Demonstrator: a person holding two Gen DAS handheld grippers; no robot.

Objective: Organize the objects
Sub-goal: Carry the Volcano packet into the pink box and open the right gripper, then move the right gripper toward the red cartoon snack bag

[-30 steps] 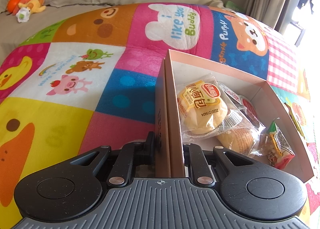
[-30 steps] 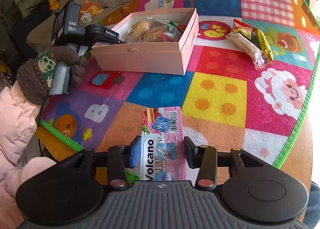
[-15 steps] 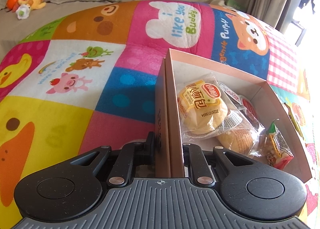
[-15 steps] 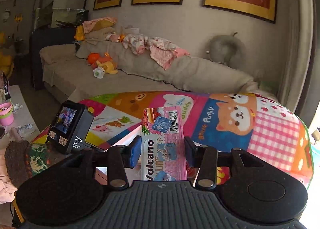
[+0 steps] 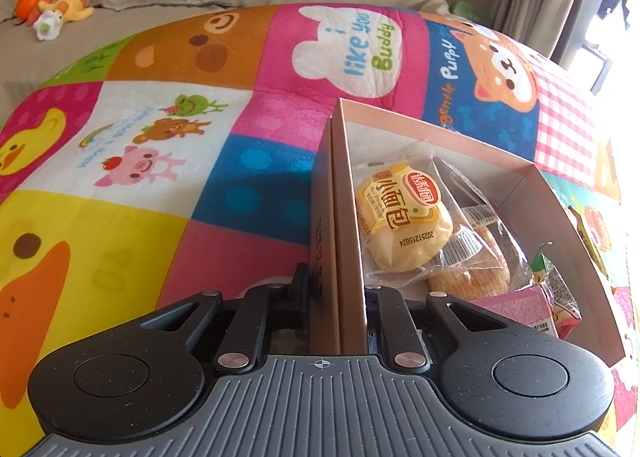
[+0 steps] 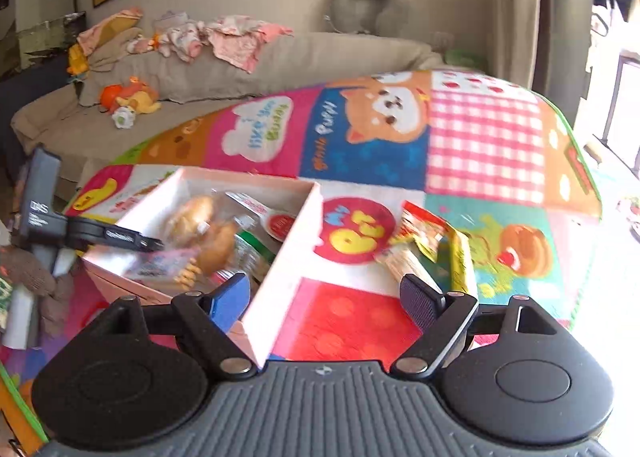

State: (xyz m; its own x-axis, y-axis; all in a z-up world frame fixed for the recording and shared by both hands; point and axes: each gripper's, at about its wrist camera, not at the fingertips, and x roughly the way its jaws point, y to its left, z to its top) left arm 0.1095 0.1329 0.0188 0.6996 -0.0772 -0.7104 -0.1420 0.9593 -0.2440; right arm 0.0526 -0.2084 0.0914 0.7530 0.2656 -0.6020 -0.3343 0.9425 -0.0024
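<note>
Risk check, left wrist view first: left tool point(image 5: 336, 297) is clamped on the near wall of the pink box point(image 5: 536, 193), one finger outside, one inside. Box sits on the patchwork mat point(image 5: 160, 161) and holds a bun packet point(image 5: 400, 217), a second bread packet point(image 5: 476, 261), and a pink packet point(image 5: 520, 305) at the near right corner. Thin card wall: any twist or pull of the left tool could buckle it or drag the box.

Right wrist view, blurred: right tool point(image 6: 324, 297) is wide open and empty, straddling the box's corner point(image 6: 280, 281), left pad over the contents. Loose snack packets point(image 6: 432, 249) lie on the mat just right of the box. Likely failures: finger catching the wall and tipping the box, or a crinkly, overlapping packet slipping from the grip.
</note>
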